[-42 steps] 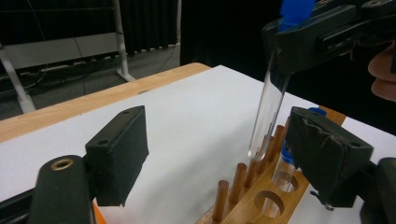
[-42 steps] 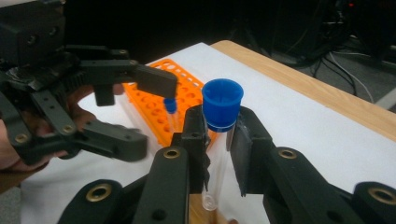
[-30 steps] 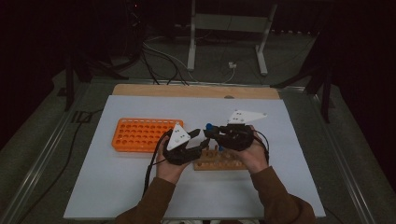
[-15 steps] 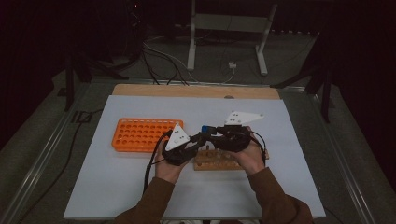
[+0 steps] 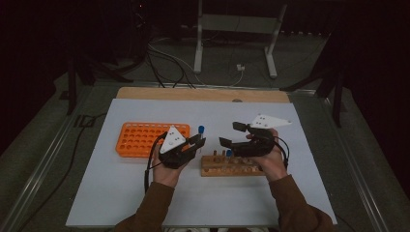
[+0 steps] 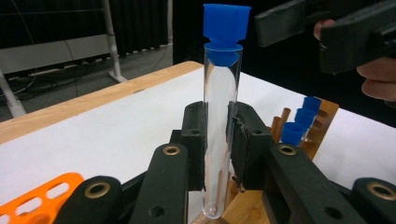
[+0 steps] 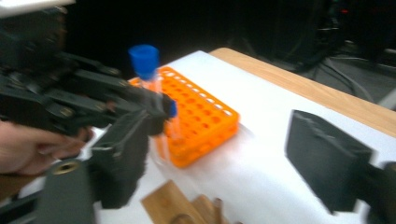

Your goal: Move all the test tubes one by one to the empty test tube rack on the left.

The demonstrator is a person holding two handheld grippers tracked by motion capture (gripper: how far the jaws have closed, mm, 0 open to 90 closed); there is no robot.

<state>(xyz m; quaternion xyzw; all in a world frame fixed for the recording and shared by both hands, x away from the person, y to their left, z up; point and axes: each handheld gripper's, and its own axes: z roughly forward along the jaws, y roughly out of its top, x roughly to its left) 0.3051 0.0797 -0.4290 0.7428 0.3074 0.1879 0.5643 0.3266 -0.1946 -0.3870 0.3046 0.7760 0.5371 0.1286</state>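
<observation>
High view looks down from 6 o'clock toward 12; both gripper views sit close, sharing the orange rack (image 7: 198, 119) at 9 o'clock

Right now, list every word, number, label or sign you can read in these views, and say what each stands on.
None can be read.
Tube and its blue cap: no label or marking.
Orange rack: plain, no numbers legible.
Wooden rack: no print visible.
Grey plates on the left gripper and right gripper: small dark dots, no lettering.
</observation>
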